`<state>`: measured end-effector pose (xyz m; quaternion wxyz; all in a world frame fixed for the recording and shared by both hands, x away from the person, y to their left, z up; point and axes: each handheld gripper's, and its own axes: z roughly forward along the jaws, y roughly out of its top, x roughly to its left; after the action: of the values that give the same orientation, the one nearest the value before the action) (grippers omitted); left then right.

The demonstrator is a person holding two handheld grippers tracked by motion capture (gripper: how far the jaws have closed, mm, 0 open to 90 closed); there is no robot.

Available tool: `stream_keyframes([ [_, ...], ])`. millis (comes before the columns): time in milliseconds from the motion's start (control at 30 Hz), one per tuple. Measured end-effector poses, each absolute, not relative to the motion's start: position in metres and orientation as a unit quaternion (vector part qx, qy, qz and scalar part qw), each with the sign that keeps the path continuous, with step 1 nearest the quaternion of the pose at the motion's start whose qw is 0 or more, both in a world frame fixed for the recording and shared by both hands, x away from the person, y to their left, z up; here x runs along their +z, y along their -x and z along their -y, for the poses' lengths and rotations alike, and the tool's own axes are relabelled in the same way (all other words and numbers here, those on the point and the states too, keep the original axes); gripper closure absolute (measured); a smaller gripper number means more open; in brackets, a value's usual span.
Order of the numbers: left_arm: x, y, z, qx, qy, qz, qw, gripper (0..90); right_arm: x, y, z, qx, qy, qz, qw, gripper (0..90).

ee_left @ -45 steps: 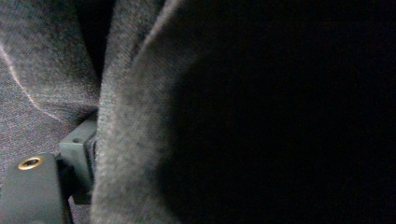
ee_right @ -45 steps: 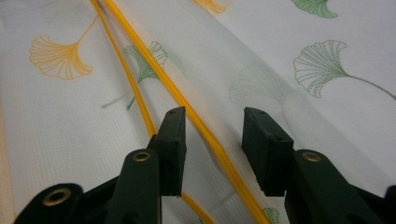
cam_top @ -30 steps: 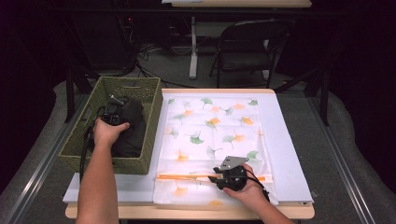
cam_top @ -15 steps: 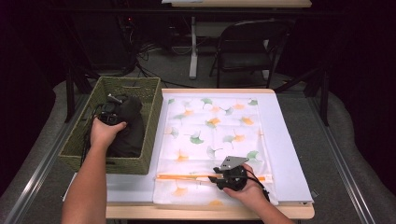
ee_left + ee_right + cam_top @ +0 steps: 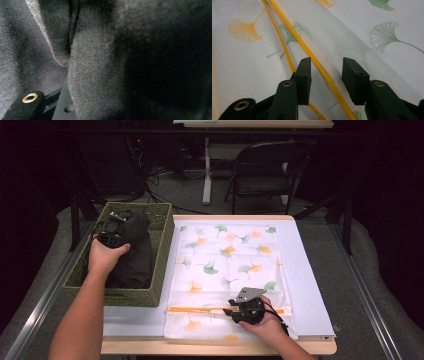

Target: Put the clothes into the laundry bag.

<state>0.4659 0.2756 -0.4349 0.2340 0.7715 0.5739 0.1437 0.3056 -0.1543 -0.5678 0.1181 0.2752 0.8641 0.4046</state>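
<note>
Tabletop: orange zipper (image 5: pixel 317 62) between parted jaws.

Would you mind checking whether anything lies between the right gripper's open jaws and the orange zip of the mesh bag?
Nothing visible does. The right gripper hangs just above the mesh bag, its jaws apart on either side of the orange zip, with only air between them.
</note>
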Motion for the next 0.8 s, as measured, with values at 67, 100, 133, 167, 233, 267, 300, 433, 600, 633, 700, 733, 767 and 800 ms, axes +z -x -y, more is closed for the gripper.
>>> stream_keyframes([
  [67, -0.43, -0.464, -0.277, 0.142, -0.769, -0.575, 0.24, 61.6, -0.568, -0.305, 0.154, 0.403, -0.276, -0.864, 0.119, 59.4],
  [100, -0.43, -0.464, -0.277, 0.142, -0.769, -0.575, 0.24, 61.6, -0.567, -0.305, 0.154, 0.403, -0.274, -0.865, 0.12, 59.4],
  [133, -0.425, -0.462, -0.278, 0.14, -0.768, -0.575, 0.246, 61.6, -0.567, -0.305, 0.154, 0.401, -0.274, -0.866, 0.121, 59.9],
  [167, -0.425, -0.462, -0.278, 0.14, -0.768, -0.575, 0.246, 61.6, -0.567, -0.305, 0.154, 0.401, -0.274, -0.866, 0.121, 59.9],
  [233, -0.417, -0.459, -0.28, 0.139, -0.764, -0.576, 0.257, 61.5, -0.566, -0.305, 0.154, 0.398, -0.269, -0.868, 0.123, 63.2],
  [267, -0.415, -0.458, -0.281, 0.138, -0.763, -0.576, 0.259, 61.6, -0.566, -0.305, 0.153, 0.396, -0.267, -0.87, 0.124, 64.7],
  [300, -0.413, -0.457, -0.282, 0.142, -0.763, -0.574, 0.262, 61.6, -0.565, -0.305, 0.153, 0.392, -0.264, -0.872, 0.127, 66.8],
  [433, -0.407, -0.454, -0.283, 0.143, -0.761, -0.575, 0.264, 61.6, -0.564, -0.305, 0.152, 0.387, -0.258, -0.875, 0.133, 73.5],
  [600, -0.399, -0.449, -0.286, 0.137, -0.76, -0.573, 0.273, 61.5, -0.562, -0.305, 0.151, 0.381, -0.257, -0.878, 0.133, 82.4],
  [633, -0.399, -0.448, -0.286, 0.137, -0.761, -0.573, 0.272, 61.5, -0.562, -0.306, 0.151, 0.38, -0.255, -0.879, 0.132, 83.8],
  [700, -0.398, -0.448, -0.285, 0.139, -0.76, -0.573, 0.272, 61.5, -0.561, -0.306, 0.151, 0.377, -0.254, -0.881, 0.132, 86.2],
  [733, -0.398, -0.447, -0.285, 0.138, -0.761, -0.573, 0.272, 61.5, -0.561, -0.306, 0.15, 0.375, -0.253, -0.882, 0.133, 87.4],
  [767, -0.398, -0.447, -0.285, 0.138, -0.761, -0.573, 0.272, 61.5, -0.561, -0.306, 0.15, 0.375, -0.253, -0.882, 0.133, 87.4],
  [800, -0.397, -0.446, -0.285, 0.135, -0.761, -0.572, 0.273, 61.5, -0.56, -0.307, 0.151, 0.376, -0.254, -0.882, 0.131, 88.5],
])
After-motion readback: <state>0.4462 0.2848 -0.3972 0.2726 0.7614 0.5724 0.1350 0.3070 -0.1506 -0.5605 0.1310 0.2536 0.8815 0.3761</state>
